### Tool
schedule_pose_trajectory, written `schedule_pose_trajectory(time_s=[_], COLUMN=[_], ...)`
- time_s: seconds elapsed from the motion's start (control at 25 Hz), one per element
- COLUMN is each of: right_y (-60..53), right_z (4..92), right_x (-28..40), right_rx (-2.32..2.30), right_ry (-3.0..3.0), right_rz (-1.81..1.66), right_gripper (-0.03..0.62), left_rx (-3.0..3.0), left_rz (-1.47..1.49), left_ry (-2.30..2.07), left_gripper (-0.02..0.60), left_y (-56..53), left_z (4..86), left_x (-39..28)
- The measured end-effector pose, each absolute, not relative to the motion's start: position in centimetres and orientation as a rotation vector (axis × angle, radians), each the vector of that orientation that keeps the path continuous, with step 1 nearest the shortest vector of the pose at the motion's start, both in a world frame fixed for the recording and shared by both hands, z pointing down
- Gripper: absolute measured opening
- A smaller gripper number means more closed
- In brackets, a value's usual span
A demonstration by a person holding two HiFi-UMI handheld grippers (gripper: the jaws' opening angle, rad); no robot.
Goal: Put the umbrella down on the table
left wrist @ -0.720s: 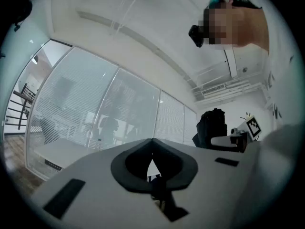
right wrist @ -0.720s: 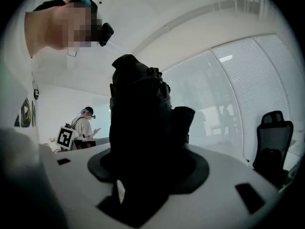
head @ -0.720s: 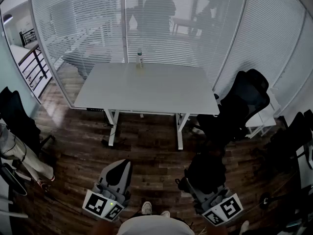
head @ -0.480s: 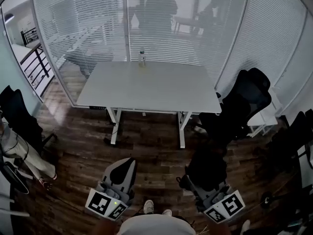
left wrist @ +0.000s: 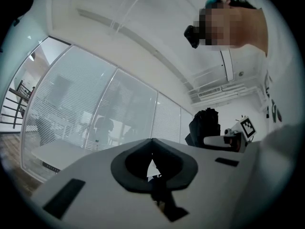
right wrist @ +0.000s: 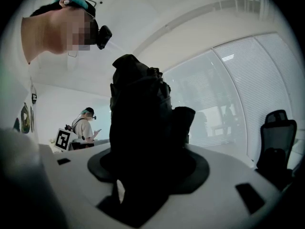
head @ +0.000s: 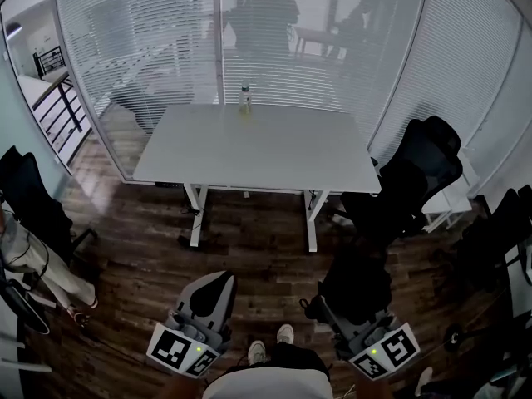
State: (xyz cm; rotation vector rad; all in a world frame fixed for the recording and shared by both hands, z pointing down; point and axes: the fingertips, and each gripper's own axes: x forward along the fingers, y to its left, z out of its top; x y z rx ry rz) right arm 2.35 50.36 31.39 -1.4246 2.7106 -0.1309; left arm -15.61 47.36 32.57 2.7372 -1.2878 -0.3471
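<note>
A folded black umbrella [head: 357,274] stands up out of my right gripper [head: 347,299] at the bottom right of the head view. The jaws are shut on it. In the right gripper view the umbrella [right wrist: 140,123] fills the space between the jaws and hides their tips. My left gripper [head: 213,288] is low at the bottom left with its jaws together and nothing in them; in its own view the left gripper [left wrist: 152,165] shows only a sliver of light. The white table [head: 258,152] stands ahead across the wooden floor, well away from both grippers.
A small bottle [head: 244,100] stands at the table's far edge by the glass wall. A black office chair [head: 420,173] is at the table's right end. Another dark chair [head: 29,202] and a person's legs [head: 33,264] are at the left.
One foot has stepped forward and the view has drawn slightly nearer the table. Both grippers keep about the same places; the umbrella stays in the right one.
</note>
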Motion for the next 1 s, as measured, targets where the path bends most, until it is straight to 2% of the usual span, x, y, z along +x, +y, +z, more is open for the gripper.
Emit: schedule_pose_trajectory(time_s=[0.52, 1.0], right_y=[43.8, 34.5], right_z=[33.1, 33.8], right_x=[2.7, 7.9], right_rx=[-1.412, -1.416], right_ry=[2.725, 2.711], right_rz=[-0.155, -0.169], right_gripper=[0.256, 0.256], left_rx=[2.717, 2.726], left_rz=[-0.338, -0.303], left_ry=[-1.284, -1.274], left_gripper=[0.011, 0.011], left_y=[40.8, 31.3], left_z=[34.3, 35.0], left_x=[-14.6, -9.3])
